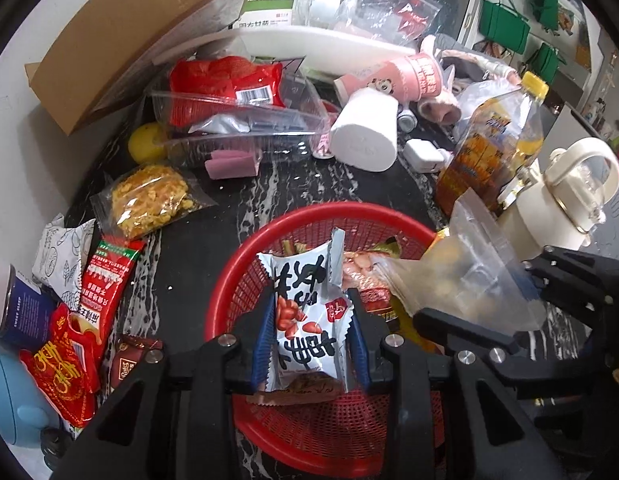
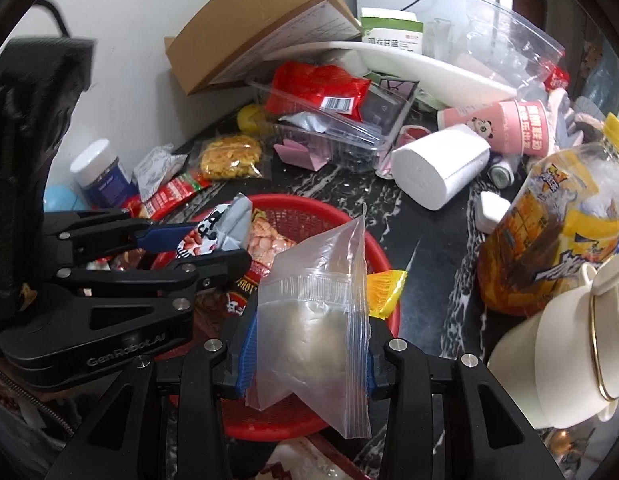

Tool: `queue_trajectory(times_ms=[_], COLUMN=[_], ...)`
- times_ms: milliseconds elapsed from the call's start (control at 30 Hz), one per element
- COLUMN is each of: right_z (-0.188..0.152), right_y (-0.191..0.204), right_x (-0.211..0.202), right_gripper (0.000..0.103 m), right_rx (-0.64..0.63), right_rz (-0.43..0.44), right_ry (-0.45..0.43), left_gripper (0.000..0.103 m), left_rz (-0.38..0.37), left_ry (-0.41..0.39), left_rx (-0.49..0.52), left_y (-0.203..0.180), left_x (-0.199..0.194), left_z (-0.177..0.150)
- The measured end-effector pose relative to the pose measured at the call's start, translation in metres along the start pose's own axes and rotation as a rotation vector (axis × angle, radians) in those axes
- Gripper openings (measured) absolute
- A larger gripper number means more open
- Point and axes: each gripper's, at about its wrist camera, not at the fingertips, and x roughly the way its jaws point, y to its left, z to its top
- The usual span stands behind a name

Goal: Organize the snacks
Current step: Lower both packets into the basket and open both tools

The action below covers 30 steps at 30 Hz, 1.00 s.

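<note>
Both tongs pinch something over my red basket [image 1: 245, 258]: left gripper [image 1: 312, 334] a white peanut packet [image 1: 305, 312], right gripper [image 2: 307, 354] a clear zip bag [image 2: 313, 320]. Several snacks are in; packets along the bench's left edge remain, like the yellow crisps [image 1: 149, 200].

Behind my work area a cardboard box [image 1: 121, 36] leans against the wall. A white paper roll [image 1: 363, 136] lies on its side on the dark marbled counter [image 1: 309, 188], near a white charger [image 1: 423, 155]. A cream kettle [image 1: 565, 196] stands at right; a blue-labelled jar [image 2: 99, 176], contents unclear, sits left.
</note>
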Motion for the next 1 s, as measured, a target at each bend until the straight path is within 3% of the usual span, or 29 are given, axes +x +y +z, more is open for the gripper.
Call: queue_trajectory(times_ms=[233, 300, 500, 567, 633, 767, 1000], right_z=[-0.002, -0.002, -0.002, -0.003, -0.002, -0.001, -0.001], right_y=[0.008, 0.007, 0.01, 0.01, 0.008, 0.005, 0.0], right_x=[0.0, -0.001, -0.005, -0.004, -0.005, -0.01, -0.02], right_gripper=[0.042, 0.046, 0.047, 0.047, 0.047, 0.059, 0.061], right_rx=[-0.05, -0.043, -0.053, -0.05, -0.044, -0.039, -0.03], right_rz=[-0.021, -0.009, 0.023, 0.028, 0.016, -0.021, -0.012], right_ry=[0.012, 0.014, 0.003, 0.01, 0.011, 0.003, -0.023], left_gripper=[0.037, 0.038, 0.038, 0.044, 0.058, 0.059, 0.059], left_rz=[0.021, 0.017, 0.022, 0.041, 0.062, 0.058, 0.028], left_ry=[0.032, 0.044, 0.054, 0.059, 0.058, 0.066, 0.062], left_rx=[-0.009, -0.017, -0.004, -0.005, -0.004, -0.019, -0.029], left_y=[0.004, 0.005, 0.003, 0.003, 0.003, 0.005, 0.004], left_x=[0.004, 0.005, 0.003, 0.003, 0.002, 0.0, -0.004], left_z=[0.001, 0.002, 0.003, 0.003, 0.003, 0.004, 0.004])
